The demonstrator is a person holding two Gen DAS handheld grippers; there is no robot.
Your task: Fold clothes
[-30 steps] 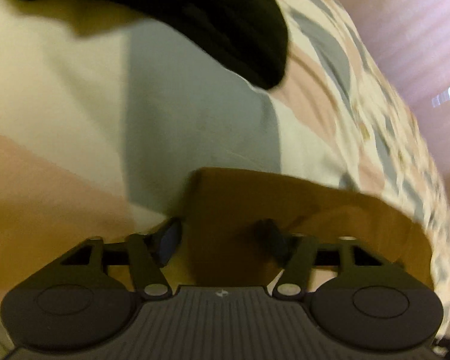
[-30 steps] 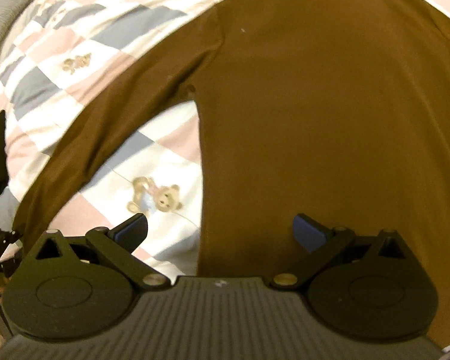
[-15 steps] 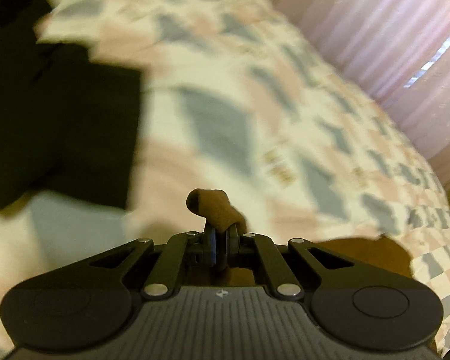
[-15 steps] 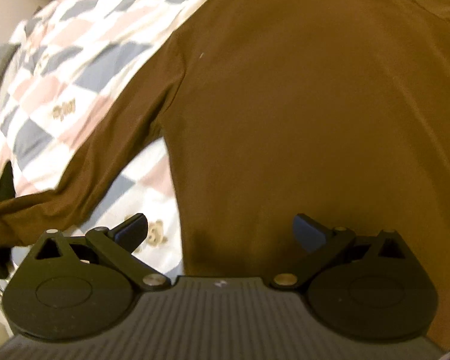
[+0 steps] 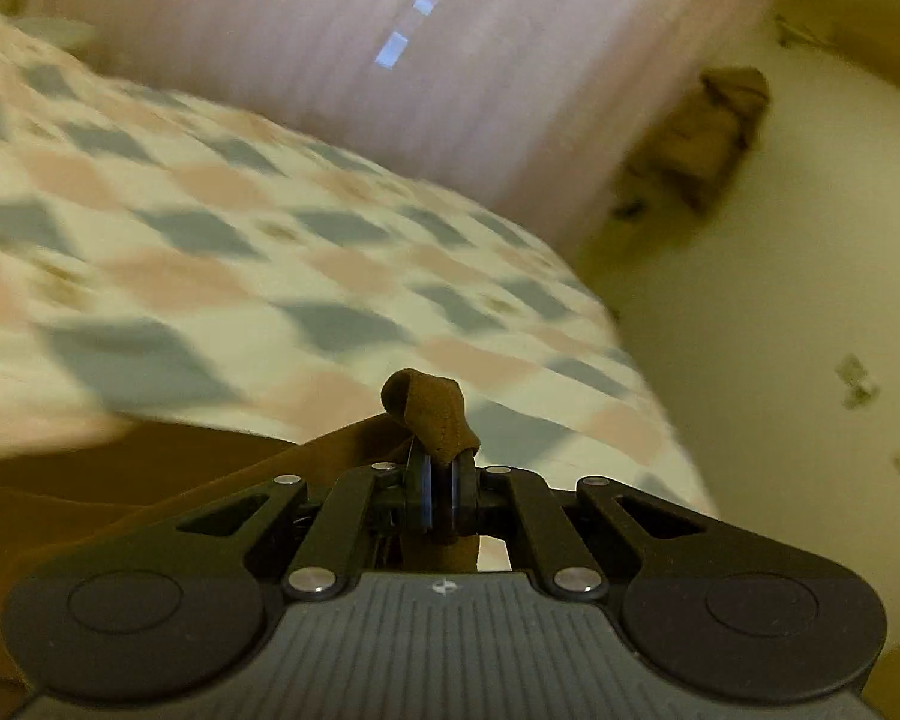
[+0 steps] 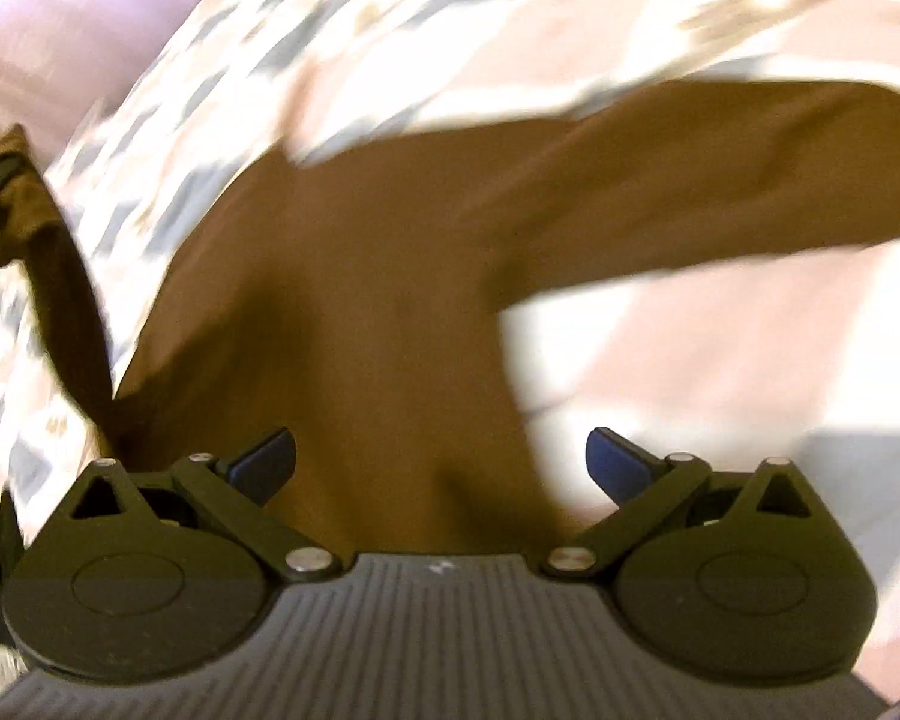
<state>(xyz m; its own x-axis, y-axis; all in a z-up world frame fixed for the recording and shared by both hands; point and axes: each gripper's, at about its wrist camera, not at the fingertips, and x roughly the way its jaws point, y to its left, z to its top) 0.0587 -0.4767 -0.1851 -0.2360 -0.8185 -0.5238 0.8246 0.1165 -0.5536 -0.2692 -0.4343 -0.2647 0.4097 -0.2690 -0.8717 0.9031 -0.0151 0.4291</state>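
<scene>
— Left wrist view first: what have you got in that left gripper [image 5: 441, 489]?

— My jaws are pinched tight on the cuff [image 5: 432, 414] of the brown shirt [image 6: 360, 312], a little loop of it poking up past the pads. I hold it by the very end so the whole sleeve [image 6: 60, 276] follows when I carry it across.

— And the shirt itself?

— Its body lies flat on the checked quilt [image 5: 210, 252], well in from the far edge of the bed by the pink curtain [image 5: 306, 30]. The held sleeve rises off the quilt at the left side of my right wrist view; the other sleeve [image 6: 720, 174] stretches out flat towards the right.

— Your right gripper [image 6: 441, 462]?

— Jaws wide apart, nothing between them, hanging over the shirt's body near its side seam. I judge it sits there to pin or catch the cloth while the sleeve folds inward.

— Risk?

— Everything is blurred, so I cannot tell how squarely the sleeve will land.
</scene>
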